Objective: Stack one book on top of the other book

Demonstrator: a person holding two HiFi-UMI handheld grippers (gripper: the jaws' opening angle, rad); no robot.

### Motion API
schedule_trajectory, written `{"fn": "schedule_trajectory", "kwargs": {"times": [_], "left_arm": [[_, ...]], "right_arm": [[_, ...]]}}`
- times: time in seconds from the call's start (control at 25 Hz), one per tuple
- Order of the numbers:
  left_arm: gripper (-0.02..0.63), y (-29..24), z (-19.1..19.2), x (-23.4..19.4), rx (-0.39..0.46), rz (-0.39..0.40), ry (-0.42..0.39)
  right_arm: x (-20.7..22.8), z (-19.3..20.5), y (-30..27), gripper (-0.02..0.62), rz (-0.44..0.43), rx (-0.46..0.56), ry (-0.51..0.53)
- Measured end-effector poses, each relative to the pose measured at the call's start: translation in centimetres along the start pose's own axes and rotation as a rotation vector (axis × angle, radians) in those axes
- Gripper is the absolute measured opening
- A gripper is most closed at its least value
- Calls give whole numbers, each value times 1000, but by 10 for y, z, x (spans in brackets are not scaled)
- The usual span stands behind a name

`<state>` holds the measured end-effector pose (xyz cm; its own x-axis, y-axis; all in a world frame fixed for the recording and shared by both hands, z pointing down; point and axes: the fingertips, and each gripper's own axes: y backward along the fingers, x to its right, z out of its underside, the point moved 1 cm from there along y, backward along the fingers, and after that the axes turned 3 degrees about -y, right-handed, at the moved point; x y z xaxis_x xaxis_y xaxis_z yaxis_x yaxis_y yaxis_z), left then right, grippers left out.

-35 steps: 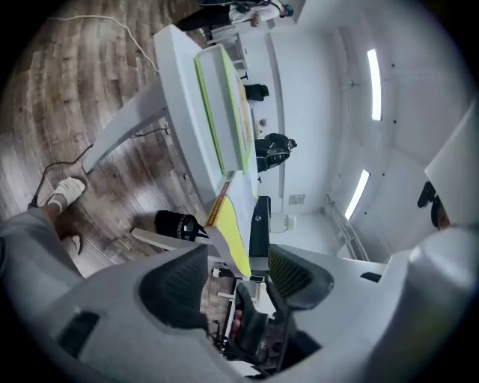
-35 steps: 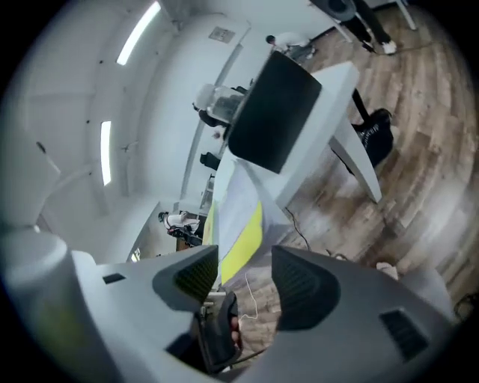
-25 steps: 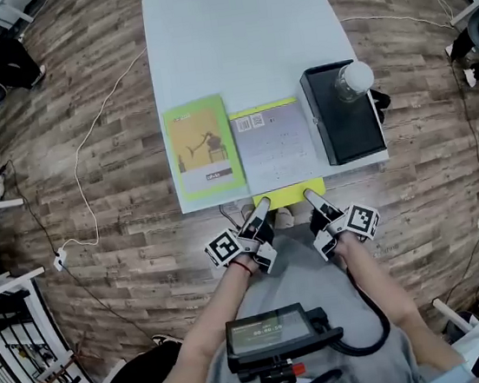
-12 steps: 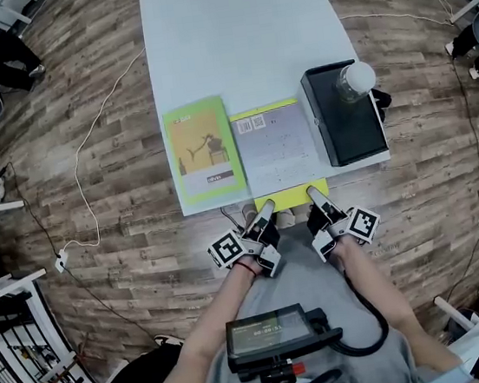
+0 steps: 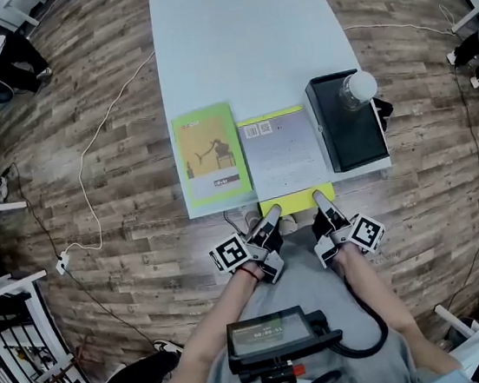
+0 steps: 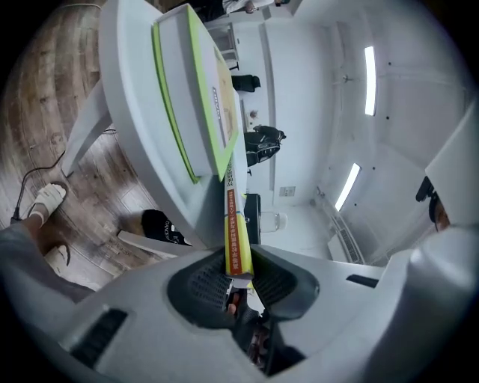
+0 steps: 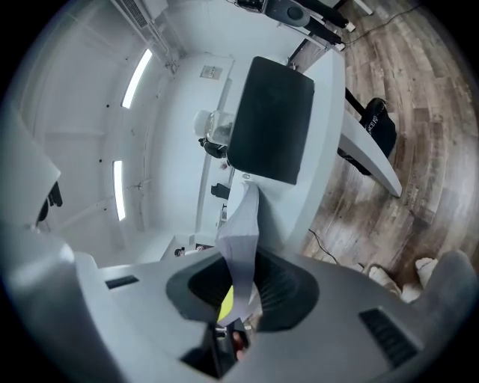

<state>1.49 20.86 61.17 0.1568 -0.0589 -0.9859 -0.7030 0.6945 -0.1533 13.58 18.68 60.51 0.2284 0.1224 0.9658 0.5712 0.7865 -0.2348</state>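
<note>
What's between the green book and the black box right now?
In the head view, the yellow book lies between them; left gripper and right gripper have just closed their jaws on its near edge.

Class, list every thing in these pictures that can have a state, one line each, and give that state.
Left hand-held gripper: shut on yellow book, jaws have just been closing.
Right hand-held gripper: shut on yellow book, jaws have just been closing.
Yellow book: closed, near edge overhangs table, clamped by both.
Green book: closed, flat on table, untouched.
Black box: flat on table, untouched.
</note>
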Motion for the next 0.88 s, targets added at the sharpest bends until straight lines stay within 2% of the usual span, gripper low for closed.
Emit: {"fn": "schedule_trajectory", "kwargs": {"times": [0.2,0.4,0.68,0.88], "left_arm": [[78,0,0,19,5,33,38],[78,-2,-9,33,-7,52,-83],[80,-6,-17,51,0,78,-104],[80,1,-36,67,22,114,-135]], "right_arm": [[-13,-2,2,78,-26,12,19],[-27,-8,3,78,-53,35,18],[-44,-14,0,80,-87,53,32],[-67,-11,-14,80,-137,54,48]]}}
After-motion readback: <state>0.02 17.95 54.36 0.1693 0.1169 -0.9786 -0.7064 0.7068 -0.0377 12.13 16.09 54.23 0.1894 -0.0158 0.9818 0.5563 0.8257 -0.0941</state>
